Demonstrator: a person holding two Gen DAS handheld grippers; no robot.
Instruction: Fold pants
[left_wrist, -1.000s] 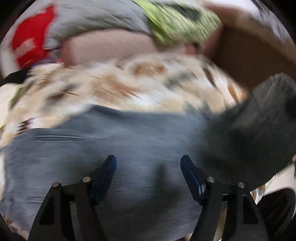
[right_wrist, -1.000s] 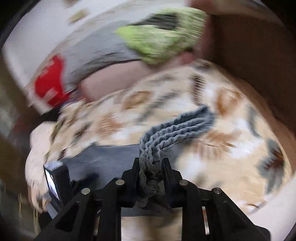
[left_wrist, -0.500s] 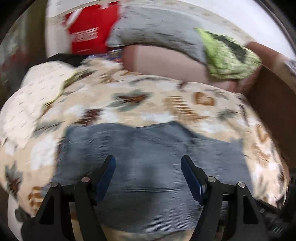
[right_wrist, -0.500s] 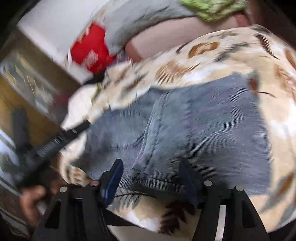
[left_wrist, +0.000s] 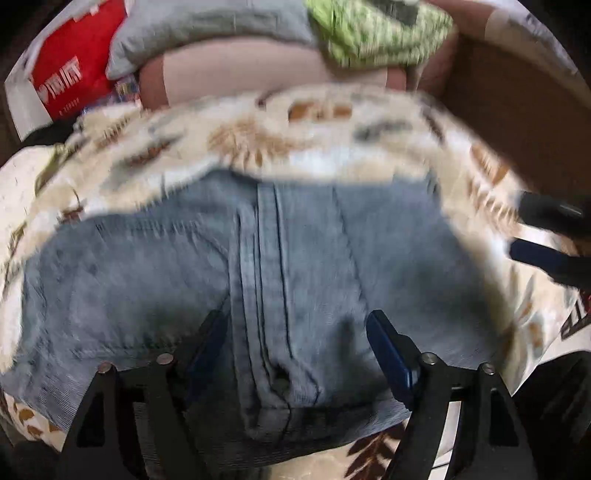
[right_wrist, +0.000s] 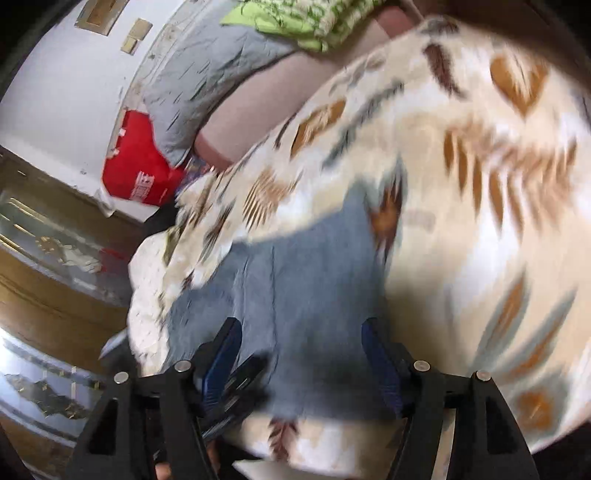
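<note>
Now both tools hover over the pants (left_wrist: 295, 266) with nothing gripped; the left gripper (left_wrist: 295, 354) stands wide open above the denim, its jaws having just been opening further, with the seam running up between them but no pad pressing on cloth; the right gripper (right_wrist: 301, 358) is likewise open and empty. My judgement is that a fold has just been laid and the next grip is being chosen; to do it well, lower each tool to an outer edge of the bundle, pinch all layers together rather than only the top one, and lift both ends evenly so the stack does not slide apart. The pants are pale blue-grey denim, lying in a broad flattish rectangle on the leaf-patterned bedspread (left_wrist: 258, 140); a doubled seam runs from about twelve o'clock down to six in the left view; the right gripper's fingers (left_wrist: 539, 254) show at three o'clock, off the denim's edge; motion blur hides finer creases.
</note>
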